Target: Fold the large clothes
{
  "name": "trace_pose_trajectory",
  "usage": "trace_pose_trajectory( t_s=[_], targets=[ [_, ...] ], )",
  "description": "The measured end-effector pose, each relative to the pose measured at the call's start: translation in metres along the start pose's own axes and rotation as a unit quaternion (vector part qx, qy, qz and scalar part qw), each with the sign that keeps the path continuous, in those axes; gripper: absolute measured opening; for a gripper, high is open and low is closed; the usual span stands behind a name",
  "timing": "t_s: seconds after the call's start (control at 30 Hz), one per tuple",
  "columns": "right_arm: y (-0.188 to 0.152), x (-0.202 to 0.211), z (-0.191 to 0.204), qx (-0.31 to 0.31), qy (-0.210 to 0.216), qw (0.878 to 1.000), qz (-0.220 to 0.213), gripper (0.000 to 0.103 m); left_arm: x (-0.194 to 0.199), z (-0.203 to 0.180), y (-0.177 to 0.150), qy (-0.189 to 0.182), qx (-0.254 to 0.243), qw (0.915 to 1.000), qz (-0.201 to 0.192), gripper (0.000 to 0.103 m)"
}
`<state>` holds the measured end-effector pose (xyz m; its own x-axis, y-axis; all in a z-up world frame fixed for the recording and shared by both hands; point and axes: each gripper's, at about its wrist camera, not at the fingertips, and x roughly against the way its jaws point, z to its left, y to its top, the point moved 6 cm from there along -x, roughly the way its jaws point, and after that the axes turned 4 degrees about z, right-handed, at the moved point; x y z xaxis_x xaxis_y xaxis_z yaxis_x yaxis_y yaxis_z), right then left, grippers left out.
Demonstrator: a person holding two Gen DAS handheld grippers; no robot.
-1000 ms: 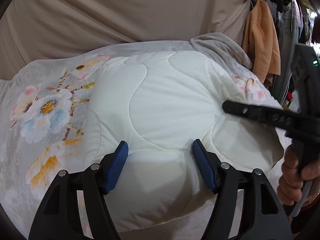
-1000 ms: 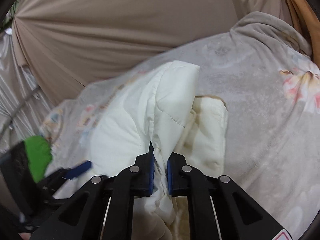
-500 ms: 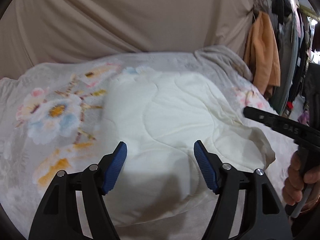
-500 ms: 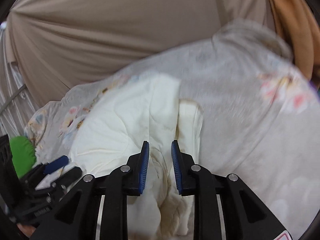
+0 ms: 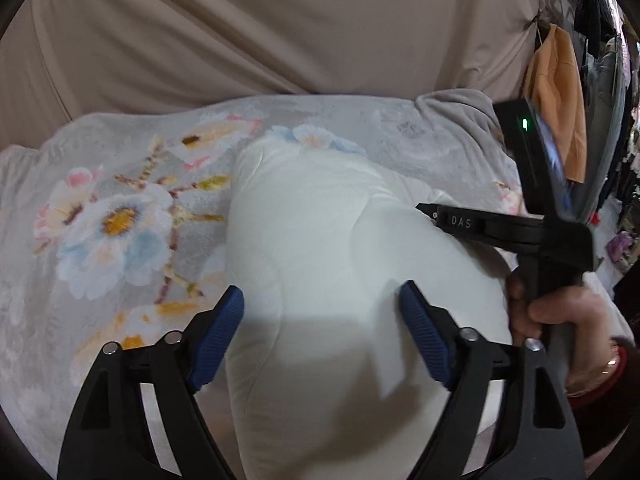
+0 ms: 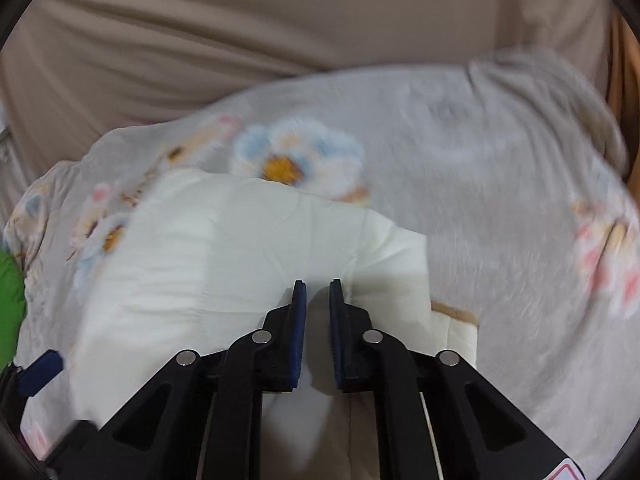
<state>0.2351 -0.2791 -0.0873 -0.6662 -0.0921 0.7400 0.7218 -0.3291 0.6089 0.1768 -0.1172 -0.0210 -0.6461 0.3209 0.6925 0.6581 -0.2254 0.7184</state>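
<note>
White quilted garment (image 5: 320, 264) lies folded in a bundle on the floral blanket (image 5: 100, 240), so neither tool needs a hold on it now. Left gripper (image 5: 320, 332) has just been opening; its fingers stand wide apart over the near edge, pressing nothing. Right gripper (image 6: 318, 312) has just been closing to a narrow empty gap, with no cloth between the pads, probably ready to tidy the right corner.

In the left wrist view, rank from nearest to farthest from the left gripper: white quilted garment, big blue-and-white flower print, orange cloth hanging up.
1. White quilted garment: directly under and ahead of the left gripper.
2. Blue-and-white flower print: on the bedspread, left.
3. Orange cloth: hanging far right, beyond the bed.
</note>
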Motion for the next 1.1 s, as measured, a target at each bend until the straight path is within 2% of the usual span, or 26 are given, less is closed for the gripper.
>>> trace_pose_trajectory(
  t_s=[0.07,0.13,0.3,0.37,0.47,0.57,0.77,0.9,1.1],
  targets=[
    [-0.009,-0.008,-0.016,-0.028,0.036,0.999,0.005,0.002,-0.005,-0.003,-0.002,0.002,-0.005,1.0,0.0,0.087],
    [-0.012,-0.013,-0.022,-0.042,0.053,0.998,0.009,0.001,-0.007,-0.008,-0.003,0.016,-0.019,0.9997,-0.007,0.087],
    [-0.011,-0.006,-0.007,-0.016,0.014,1.0,-0.004,0.002,-0.013,-0.005,-0.007,0.031,-0.017,0.9994,0.001,0.088],
    [-0.011,0.013,-0.002,-0.013,0.005,1.0,-0.02,0.004,-0.014,-0.003,-0.01,0.036,-0.017,0.9992,0.006,0.088],
    [-0.02,0.062,0.011,0.003,0.021,0.998,-0.051,0.011,-0.012,0.001,-0.012,0.04,-0.016,0.9991,0.007,0.088],
    [-0.041,0.104,0.021,0.032,0.019,0.997,-0.065,0.011,-0.007,0.001,-0.011,0.039,-0.018,0.9991,0.003,0.087],
    [-0.103,0.132,0.02,0.058,-0.01,0.997,-0.043,0.011,0.007,-0.006,-0.014,0.035,-0.025,0.9991,-0.006,0.086],
    [-0.132,0.126,0.01,0.048,-0.01,0.999,-0.022,0.01,0.014,-0.013,-0.021,0.046,-0.037,0.9982,-0.012,0.087],
    [-0.155,0.105,0.003,0.045,-0.008,0.999,-0.001,0.009,0.015,-0.022,-0.04,0.045,-0.047,0.9979,0.0,0.087]
  ],
)
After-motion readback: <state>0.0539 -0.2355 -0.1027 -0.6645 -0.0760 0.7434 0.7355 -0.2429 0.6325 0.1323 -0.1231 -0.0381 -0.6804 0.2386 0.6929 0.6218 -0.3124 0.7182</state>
